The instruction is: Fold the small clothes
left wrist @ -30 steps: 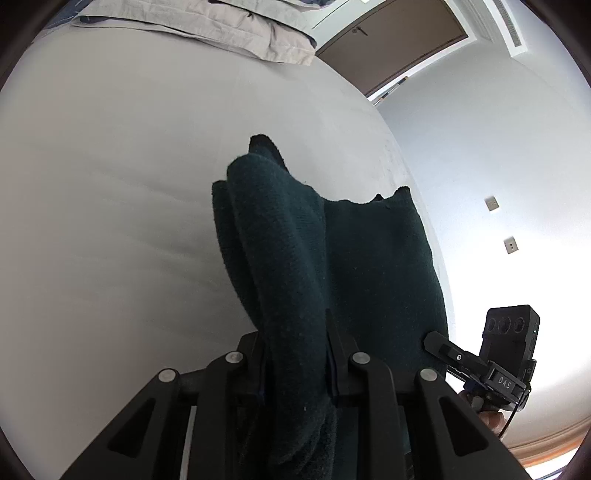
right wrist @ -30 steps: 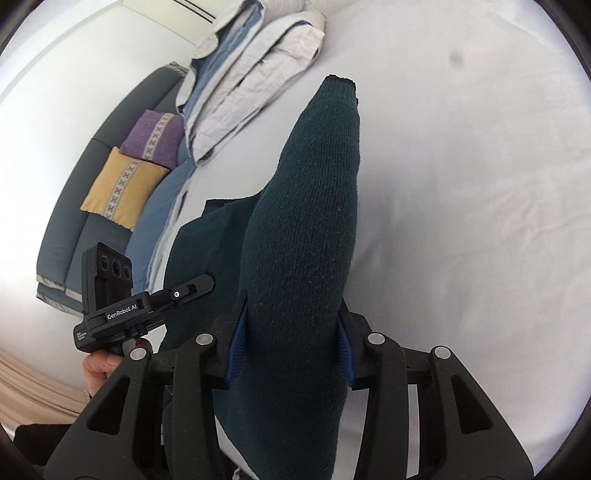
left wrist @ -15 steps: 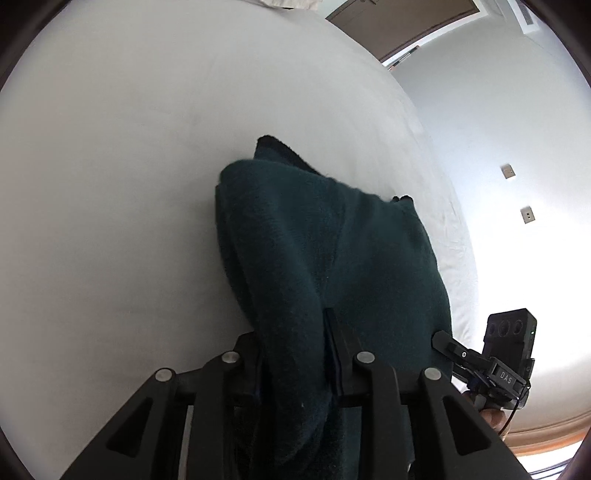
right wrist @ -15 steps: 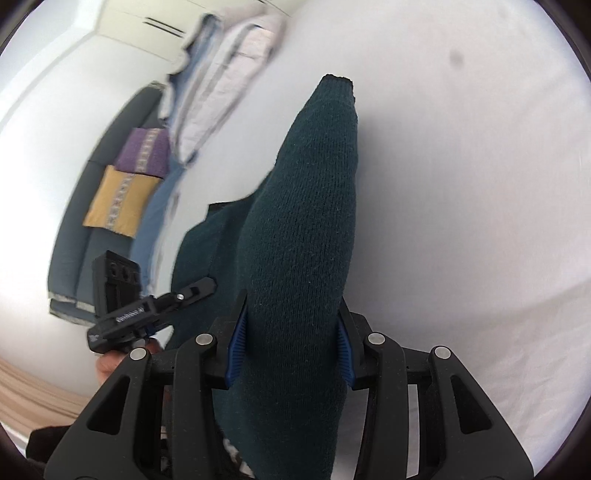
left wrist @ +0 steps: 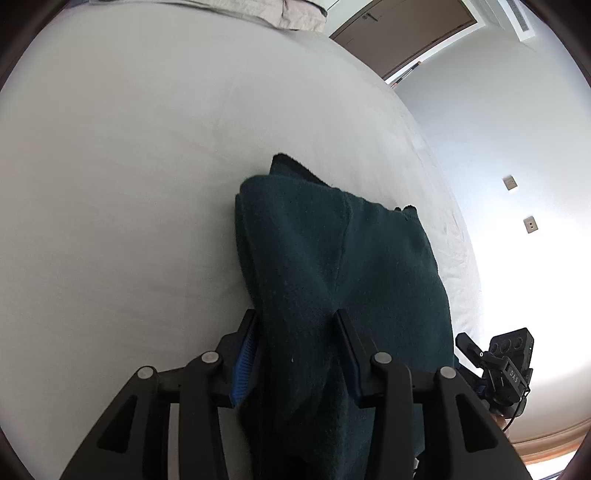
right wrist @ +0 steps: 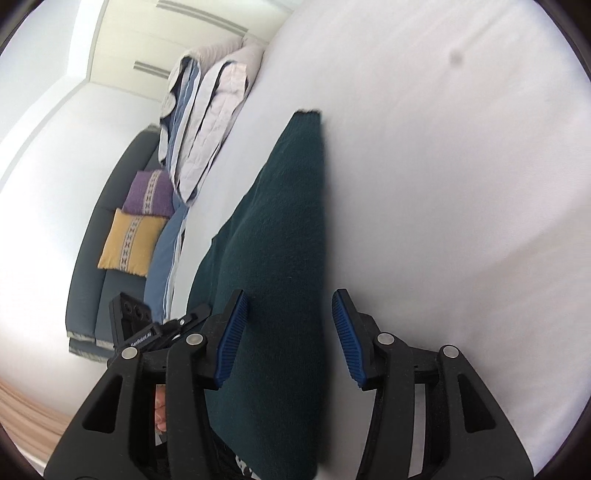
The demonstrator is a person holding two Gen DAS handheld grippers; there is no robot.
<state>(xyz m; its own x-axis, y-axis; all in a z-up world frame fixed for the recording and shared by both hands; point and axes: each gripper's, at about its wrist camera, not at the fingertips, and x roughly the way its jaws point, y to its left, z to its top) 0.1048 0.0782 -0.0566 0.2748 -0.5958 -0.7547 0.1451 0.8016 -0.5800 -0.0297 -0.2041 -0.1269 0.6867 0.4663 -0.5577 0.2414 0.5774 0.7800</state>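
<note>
A dark green knitted garment (left wrist: 332,266) lies folded on the white bed sheet (left wrist: 129,166). My left gripper (left wrist: 297,354) has its jaws spread, with the cloth lying loose between them. In the right wrist view the garment (right wrist: 280,258) stretches away as a long folded strip. My right gripper (right wrist: 288,336) is open, its blue pads (right wrist: 232,332) apart, the right pad clear of the cloth. Each gripper shows at the edge of the other's view, the right one (left wrist: 506,373) and the left one (right wrist: 136,328).
Folded pale bedding (right wrist: 207,122) is stacked at the far end of the bed. A dark sofa (right wrist: 99,258) with a purple cushion (right wrist: 149,192) and a yellow cushion (right wrist: 129,240) stands beyond the bed's left side. A door (left wrist: 402,26) and a wall with sockets (left wrist: 530,223) lie to the right.
Both grippers have opened and let go of the garment. The raised folds have dropped and now lie flatter on the sheet.
</note>
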